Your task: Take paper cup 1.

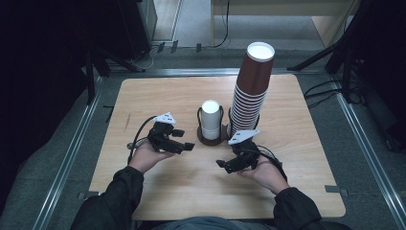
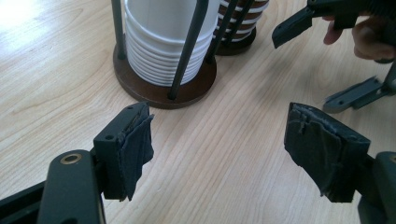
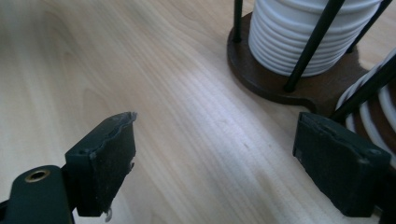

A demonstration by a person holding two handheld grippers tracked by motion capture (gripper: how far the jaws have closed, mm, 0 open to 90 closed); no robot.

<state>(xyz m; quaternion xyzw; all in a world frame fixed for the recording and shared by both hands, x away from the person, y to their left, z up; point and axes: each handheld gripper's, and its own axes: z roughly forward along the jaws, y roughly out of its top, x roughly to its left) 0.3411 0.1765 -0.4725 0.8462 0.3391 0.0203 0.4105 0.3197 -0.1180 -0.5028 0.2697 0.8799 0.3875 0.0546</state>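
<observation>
White cups [image 1: 210, 119] sit nested in a two-ring rod holder [image 1: 211, 139] at the bench [image 1: 306, 158] centre, their number too tight to count; at its 3 o'clock rises one tall brown stack [image 1: 250, 93], its foot hidden behind the right claw [image 1: 229, 165]. Two claws, left claw [image 1: 184, 146] at 9 o'clock, both gape empty, holding nothing.

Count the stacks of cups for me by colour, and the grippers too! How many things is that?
White cup stack in the wire holder: 1
Brown cup stack, the tall one: 1
Grippers, left gripper and right gripper, both open and holding nothing: 2
Total: 4 things, on the wooden table.
</observation>
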